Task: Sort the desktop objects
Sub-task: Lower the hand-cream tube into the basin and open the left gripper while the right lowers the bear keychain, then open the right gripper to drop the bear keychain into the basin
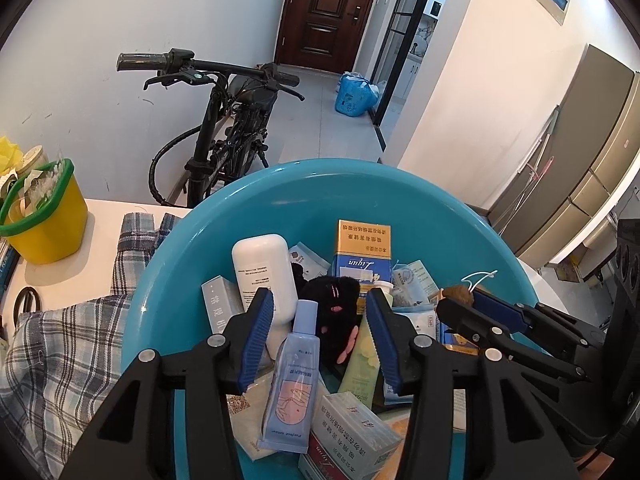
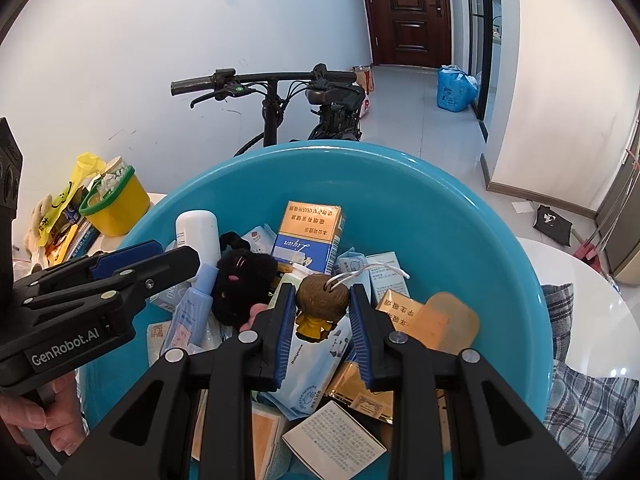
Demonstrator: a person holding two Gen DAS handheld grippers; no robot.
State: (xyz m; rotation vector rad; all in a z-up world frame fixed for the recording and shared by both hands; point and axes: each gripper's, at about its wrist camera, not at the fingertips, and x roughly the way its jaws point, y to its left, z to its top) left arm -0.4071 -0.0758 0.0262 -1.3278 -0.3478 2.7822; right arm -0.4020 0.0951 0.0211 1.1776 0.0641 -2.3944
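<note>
The right tongs (image 2: 322, 300) pinch a small hard figurine (image 2: 320, 304) mid-frame by its head; the left tongs (image 1: 320, 312) gape empty above a soft, light tube (image 1: 292, 376).

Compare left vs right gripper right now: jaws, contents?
The left gripper has its jaws wide apart, its pads clear of the blue tube lying between them. The right gripper has narrower jaws, closed on the brown-headed figurine. Both point down into the teal basin.
</note>
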